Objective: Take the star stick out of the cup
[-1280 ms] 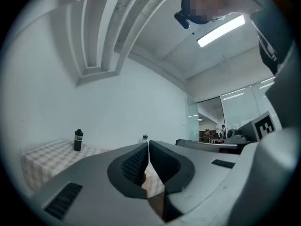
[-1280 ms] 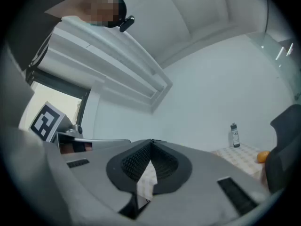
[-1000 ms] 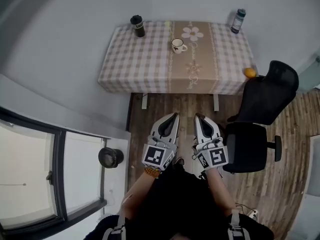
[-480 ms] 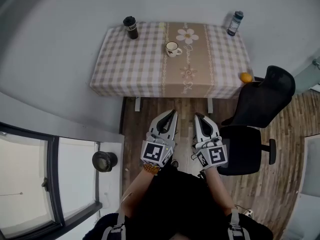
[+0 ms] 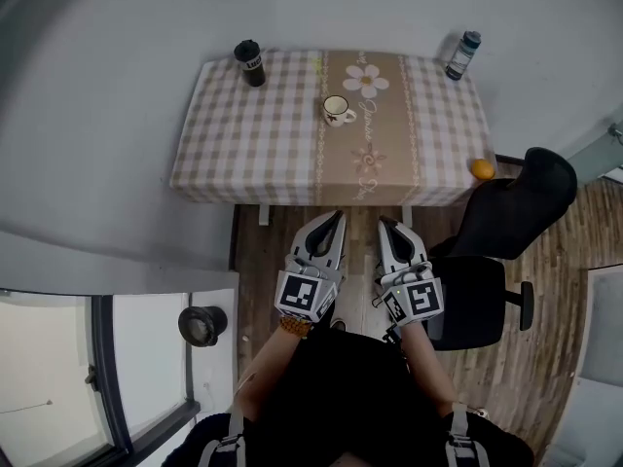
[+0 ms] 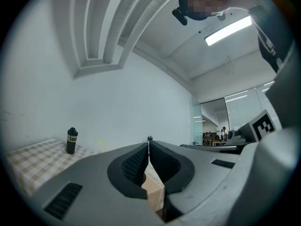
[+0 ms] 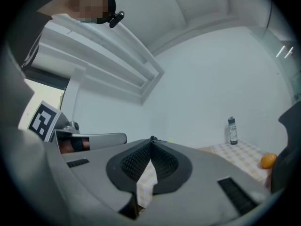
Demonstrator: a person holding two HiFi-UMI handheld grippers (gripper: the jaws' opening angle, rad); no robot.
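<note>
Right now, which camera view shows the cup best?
The head view. There the cup stands whole on the table, handle included. In the left gripper view and the right gripper view it does not show; the shut tongs of the left gripper and the right gripper fill the middle.

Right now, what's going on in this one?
A person holds the left gripper and right gripper side by side, both shut and empty, short of the checked table. The white mug stands untouched near the table's middle, with a black bottle, a dark bottle and an orange near its edges.
</note>
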